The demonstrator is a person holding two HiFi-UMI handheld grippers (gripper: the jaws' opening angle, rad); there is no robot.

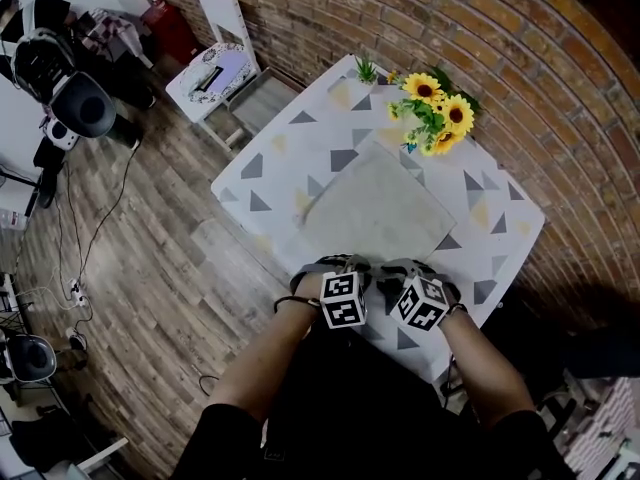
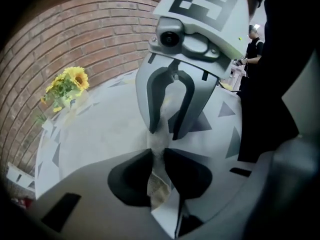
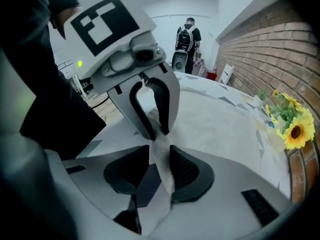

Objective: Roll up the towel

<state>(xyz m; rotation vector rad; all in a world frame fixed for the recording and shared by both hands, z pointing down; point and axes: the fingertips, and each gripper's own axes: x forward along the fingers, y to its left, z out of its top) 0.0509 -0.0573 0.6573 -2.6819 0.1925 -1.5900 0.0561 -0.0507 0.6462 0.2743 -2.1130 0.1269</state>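
Observation:
A pale grey towel (image 1: 375, 208) lies flat on the table (image 1: 265, 173), which wears a cloth with a triangle print. Both grippers sit side by side at the towel's near edge. My left gripper (image 1: 332, 266) has a raised fold of that edge pinched between its pads (image 2: 172, 170), and the towel (image 2: 110, 119) spreads out beyond it. In the right gripper view my right gripper (image 3: 160, 160) straddles a strip of the same edge, jaws parted and loose around it. Each gripper view shows the other gripper close ahead: the right gripper (image 2: 166, 131) and the left gripper (image 3: 155, 131).
A bunch of sunflowers (image 1: 437, 113) and a small green plant (image 1: 366, 68) stand at the table's far side by the brick wall. A white chair (image 1: 215, 63) is beyond the far left corner. Wooden floor lies to the left. A person (image 3: 187, 39) stands far off.

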